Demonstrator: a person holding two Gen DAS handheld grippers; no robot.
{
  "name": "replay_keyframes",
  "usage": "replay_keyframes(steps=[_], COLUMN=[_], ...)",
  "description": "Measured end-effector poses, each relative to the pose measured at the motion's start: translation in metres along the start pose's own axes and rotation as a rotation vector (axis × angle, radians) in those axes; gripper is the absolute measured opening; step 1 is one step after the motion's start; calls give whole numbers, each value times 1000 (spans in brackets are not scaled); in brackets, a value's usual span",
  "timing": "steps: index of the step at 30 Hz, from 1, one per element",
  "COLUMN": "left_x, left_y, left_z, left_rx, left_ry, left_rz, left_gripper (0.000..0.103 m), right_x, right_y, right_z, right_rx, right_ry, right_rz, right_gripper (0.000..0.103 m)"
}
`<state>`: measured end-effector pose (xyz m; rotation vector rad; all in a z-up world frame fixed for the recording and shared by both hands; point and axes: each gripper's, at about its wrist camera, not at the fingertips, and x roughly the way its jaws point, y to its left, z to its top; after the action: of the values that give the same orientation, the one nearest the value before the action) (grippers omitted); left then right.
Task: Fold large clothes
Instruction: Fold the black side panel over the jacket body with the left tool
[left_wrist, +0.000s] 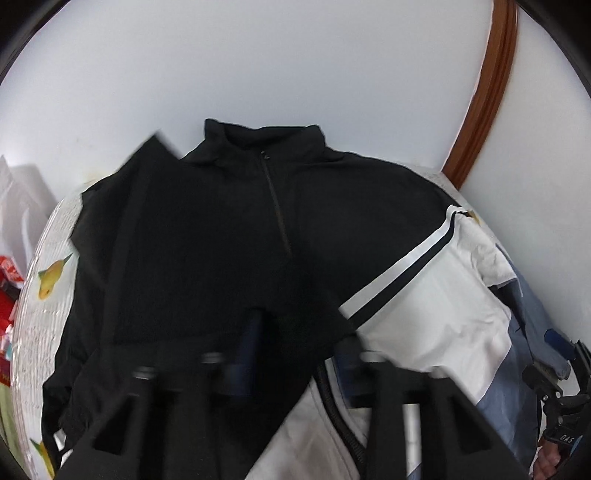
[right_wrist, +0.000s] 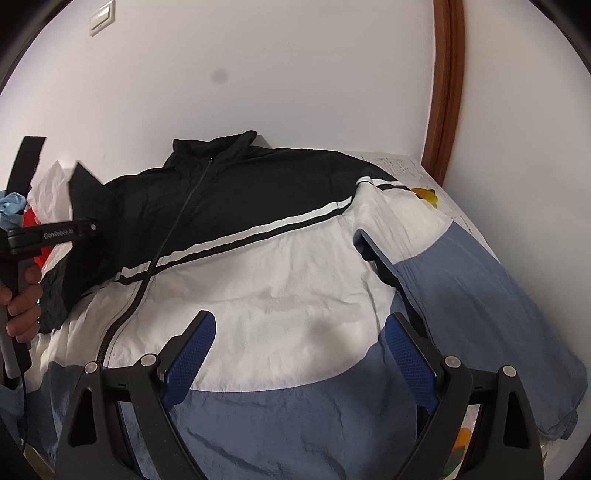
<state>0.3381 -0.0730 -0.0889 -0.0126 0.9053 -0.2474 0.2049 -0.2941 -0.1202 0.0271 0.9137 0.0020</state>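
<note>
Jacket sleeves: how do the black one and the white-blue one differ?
The black sleeve lies folded across the chest of the jacket; the white-blue sleeve stretches out sideways, unfolded. The black sleeve shows one colour, the white-blue sleeve two. Both belong to one jacket.

The jacket (right_wrist: 280, 280) fills the table (right_wrist: 417, 166); the wall (right_wrist: 258, 74) blocks behind.

One zip-front jacket (right_wrist: 280, 280), two grippers (left (left_wrist: 299, 354), right (right_wrist: 299, 354)), one wall switch (right_wrist: 101, 16), one wooden door frame (right_wrist: 448, 81).

left claw (left_wrist: 295, 354): blurred, fingertips under black sleeve (left_wrist: 207, 258) | jacket (right_wrist: 280, 280) hem: cut off
</note>
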Motion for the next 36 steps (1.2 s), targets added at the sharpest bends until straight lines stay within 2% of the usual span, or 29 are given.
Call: replay_keyframes(steps=[2, 4, 5, 7, 10, 15, 20, 25, 31, 34, 36], left_x=[-10, -23, -30, -45, -67, -93, -95, -86, -73, -64, -60], left_y=[-1, 1, 3, 9, 23, 64, 118, 162, 180, 182, 181], left_z=[-5, -9, -12, -17, -25, -45, -79, -116, -138, -142, -143], left_rx=[10, 26, 33, 30, 30, 5, -53, -104, -120, -107, -103], left_ry=[-26, -42, -46, -67, -106, -136, -87, -27, -18, -17, -20], left_rz=[-8, -39, -62, -92, -88, -33, 93, 133, 99, 72, 70], left_gripper=[70, 74, 80, 86, 89, 89, 89, 89, 89, 89, 89], right_x=[-1, -4, -5, -8, -11, -10, 12, 56, 116, 143, 157], right_y=[6, 15, 20, 30, 44, 77, 119, 152, 172, 173, 175], right_z=[2, 4, 6, 9, 17, 29, 47, 64, 74, 81, 85], right_rx=[-20, -45, -57, -78, -97, -133, -202, -204, -170, -130, -109], right_ry=[-3, -10, -14, -23, -28, -32, -25, 33, 124, 156, 171], right_rz=[2, 3, 3, 9, 27, 97, 154, 212, 239, 284, 320], right_gripper=[92, 92, 92, 92, 92, 92, 91, 90, 74, 68, 54])
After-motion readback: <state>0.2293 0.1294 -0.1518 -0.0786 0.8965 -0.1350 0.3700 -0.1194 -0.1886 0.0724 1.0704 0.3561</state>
